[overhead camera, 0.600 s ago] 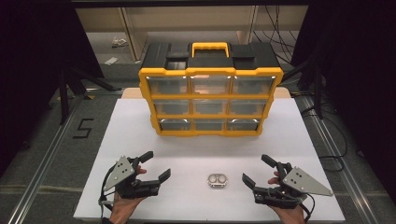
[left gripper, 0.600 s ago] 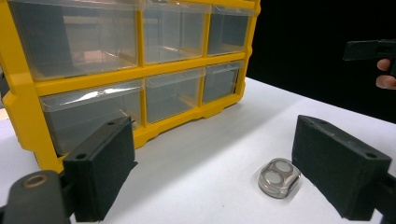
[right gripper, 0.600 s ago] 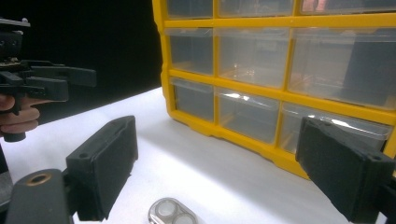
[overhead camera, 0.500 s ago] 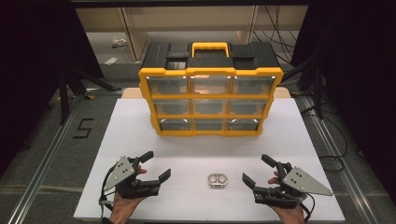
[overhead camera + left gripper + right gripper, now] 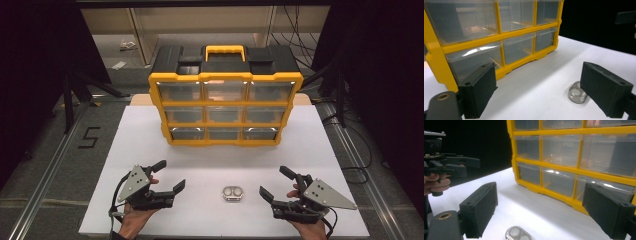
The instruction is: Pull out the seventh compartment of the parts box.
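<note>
Both grippers hover low over the white table top (image 5: pixel 150 145), and between them lies the small silver metal piece (image 5: pixel 232 193) with 2 round hollows, flat on the near part of the surface. The left gripper (image 5: pixel 171 175) sits to the piece's left, jaws spread wide with nothing between them; in the left gripper view the piece (image 5: pixel 576 92) lies just inside the right-hand jaw, apart from it. The right gripper (image 5: pixel 275 181) mirrors it on the other side, jaws wide as well and empty, with the piece (image 5: pixel 518 233) low between them in the right gripper view. Behind stands the yellow-and-black drawer organizer (image 5: pixel 225 95), upright, its 9 clear drawers in 3 rows all closed, well apart from the metal piece.
</note>
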A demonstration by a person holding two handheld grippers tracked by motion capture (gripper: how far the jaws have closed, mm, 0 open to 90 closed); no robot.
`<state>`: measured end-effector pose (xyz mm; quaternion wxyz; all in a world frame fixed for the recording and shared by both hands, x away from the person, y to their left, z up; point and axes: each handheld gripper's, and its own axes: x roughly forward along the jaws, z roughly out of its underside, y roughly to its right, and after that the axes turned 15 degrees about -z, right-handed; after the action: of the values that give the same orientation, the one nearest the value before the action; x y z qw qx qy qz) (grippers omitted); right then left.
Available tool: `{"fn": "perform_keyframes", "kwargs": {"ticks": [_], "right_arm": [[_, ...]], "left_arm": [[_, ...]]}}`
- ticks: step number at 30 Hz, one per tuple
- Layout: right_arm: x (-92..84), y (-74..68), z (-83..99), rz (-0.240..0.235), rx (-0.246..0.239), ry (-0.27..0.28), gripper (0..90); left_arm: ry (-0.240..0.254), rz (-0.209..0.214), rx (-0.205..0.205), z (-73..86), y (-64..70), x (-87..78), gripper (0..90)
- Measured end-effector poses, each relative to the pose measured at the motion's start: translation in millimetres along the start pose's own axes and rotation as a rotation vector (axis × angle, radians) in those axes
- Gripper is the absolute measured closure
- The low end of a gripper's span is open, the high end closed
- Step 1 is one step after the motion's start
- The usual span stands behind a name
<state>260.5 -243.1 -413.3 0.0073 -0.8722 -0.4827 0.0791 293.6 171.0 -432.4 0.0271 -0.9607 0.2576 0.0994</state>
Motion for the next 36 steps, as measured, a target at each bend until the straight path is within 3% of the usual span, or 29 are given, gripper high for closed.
{"fn": "perform_keyframes", "kwargs": {"ticks": [2,3,4,7,10,18,19,20,25,29,32,36], "right_arm": [[-0.1,0.1,0.0,0.000,0.001,0.000,13.8],[-0.4,0.6,0.1,0.000,-0.004,0.001,13.8],[-0.4,0.6,0.1,0.000,-0.004,0.001,13.8],[-0.2,1.2,0.6,0.004,0.003,-0.004,13.8],[2.0,0.7,1.4,-0.004,-0.002,-0.003,13.8],[0.2,-0.7,0.7,-0.002,-0.001,-0.005,13.8],[-0.3,-0.5,0.4,-0.002,-0.011,-0.001,13.9],[-0.3,-0.5,0.4,-0.002,-0.011,-0.001,13.9],[-0.6,-0.7,-0.2,-0.005,-0.006,0.000,14.1],[-0.7,-0.9,-0.1,-0.007,-0.008,-0.001,14.2],[-0.9,-0.8,0.1,-0.009,-0.009,0.001,14.3],[-1.3,-0.9,-0.2,-0.008,-0.003,0.005,14.5]], "left_arm": [[0.000,-0.015,0.034,-2.5,1.2,1.8,13.1],[-0.022,-0.027,0.085,-5.5,2.4,5.3,13.2],[-0.022,-0.027,0.085,-5.5,2.4,5.3,13.2],[-0.064,-0.047,0.198,-9.0,6.0,11.4,13.1],[-0.089,-0.026,0.255,-11.4,8.8,17.0,14.3],[-0.128,-0.056,0.375,-22.1,6.8,34.7,15.6],[-0.140,-0.093,0.447,-25.9,7.1,40.1,15.8],[-0.140,-0.093,0.447,-25.9,7.1,40.1,15.8],[-0.164,-0.169,0.617,-33.1,6.8,57.2,16.3],[-0.183,-0.195,0.739,-35.2,7.9,70.2,17.3],[-0.184,-0.179,0.740,-38.0,10.2,75.2,17.4],[-0.192,-0.179,0.777,-39.2,12.0,81.0,17.5]]}}
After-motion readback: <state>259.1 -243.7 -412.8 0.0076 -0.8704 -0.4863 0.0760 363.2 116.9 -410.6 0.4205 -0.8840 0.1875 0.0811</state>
